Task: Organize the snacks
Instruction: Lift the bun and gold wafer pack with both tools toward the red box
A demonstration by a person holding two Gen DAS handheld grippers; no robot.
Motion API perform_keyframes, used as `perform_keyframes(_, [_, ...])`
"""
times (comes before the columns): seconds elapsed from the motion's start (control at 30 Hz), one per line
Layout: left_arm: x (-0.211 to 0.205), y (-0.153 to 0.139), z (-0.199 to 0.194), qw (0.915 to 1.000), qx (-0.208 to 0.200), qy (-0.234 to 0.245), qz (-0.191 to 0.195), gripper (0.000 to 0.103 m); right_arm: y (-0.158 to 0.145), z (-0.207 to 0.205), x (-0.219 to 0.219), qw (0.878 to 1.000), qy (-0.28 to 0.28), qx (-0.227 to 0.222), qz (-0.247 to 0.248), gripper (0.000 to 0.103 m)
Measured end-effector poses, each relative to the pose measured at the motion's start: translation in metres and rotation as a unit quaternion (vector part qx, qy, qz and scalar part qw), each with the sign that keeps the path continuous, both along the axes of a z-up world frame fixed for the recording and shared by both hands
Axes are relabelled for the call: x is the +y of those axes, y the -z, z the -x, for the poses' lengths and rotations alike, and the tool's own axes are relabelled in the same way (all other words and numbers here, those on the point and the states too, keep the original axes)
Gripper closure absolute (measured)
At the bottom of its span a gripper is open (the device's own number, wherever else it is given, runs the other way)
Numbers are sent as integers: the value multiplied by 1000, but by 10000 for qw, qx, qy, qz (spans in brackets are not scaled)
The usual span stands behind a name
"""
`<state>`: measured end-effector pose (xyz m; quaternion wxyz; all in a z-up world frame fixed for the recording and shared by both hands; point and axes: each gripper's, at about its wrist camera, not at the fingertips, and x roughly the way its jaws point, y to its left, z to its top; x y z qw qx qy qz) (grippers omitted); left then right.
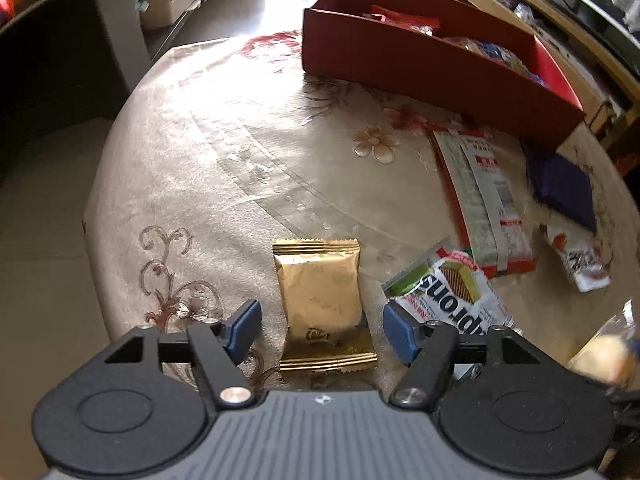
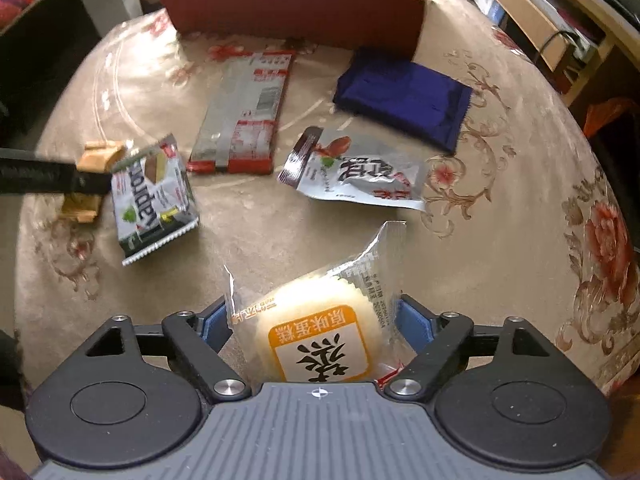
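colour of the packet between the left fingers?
Gold foil packet; clearest in the left wrist view.

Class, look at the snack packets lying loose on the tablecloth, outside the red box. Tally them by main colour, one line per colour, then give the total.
Gold: 1, the gold packet
Green and white: 1, the wafer packet
Red and silver: 1, the long flat packet
Silver and white: 1, the date packet
Dark blue: 1, the blue packet
Clear with yellow: 1, the cake packet
Total: 6
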<state>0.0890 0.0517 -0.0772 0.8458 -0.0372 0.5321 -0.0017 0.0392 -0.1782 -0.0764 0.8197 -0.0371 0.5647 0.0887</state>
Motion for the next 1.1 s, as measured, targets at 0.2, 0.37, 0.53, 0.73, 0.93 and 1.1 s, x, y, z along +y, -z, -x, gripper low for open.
perform_keyframes(0.2, [12, -4, 3, 9995, -30, -30, 310, 64, 0, 5, -2, 10000, 39, 35, -80, 13])
perform_keyframes(0.37, [14, -3, 6, 9994, -30, 44, 353, 64, 6, 7, 7, 9999, -32, 146, 43, 11])
perform_keyframes(0.53, [16, -3, 6, 9988, -50, -59, 475, 49, 6, 10, 6, 9999, -36, 135, 37, 10])
perform_keyframes(0.73, [2, 0, 6, 9997, -118, 32, 220, 45, 4, 14, 9, 9999, -66, 103, 12, 10])
perform_keyframes(0.93, [2, -2, 10, 9999, -112, 1, -39, 65, 7, 13, 12, 9999, -18, 48, 152, 20])
perform_keyframes(1.1, [1, -6, 23, 9999, -116, 104, 2, 65, 0, 13, 16, 9999, -32, -130, 59, 27])
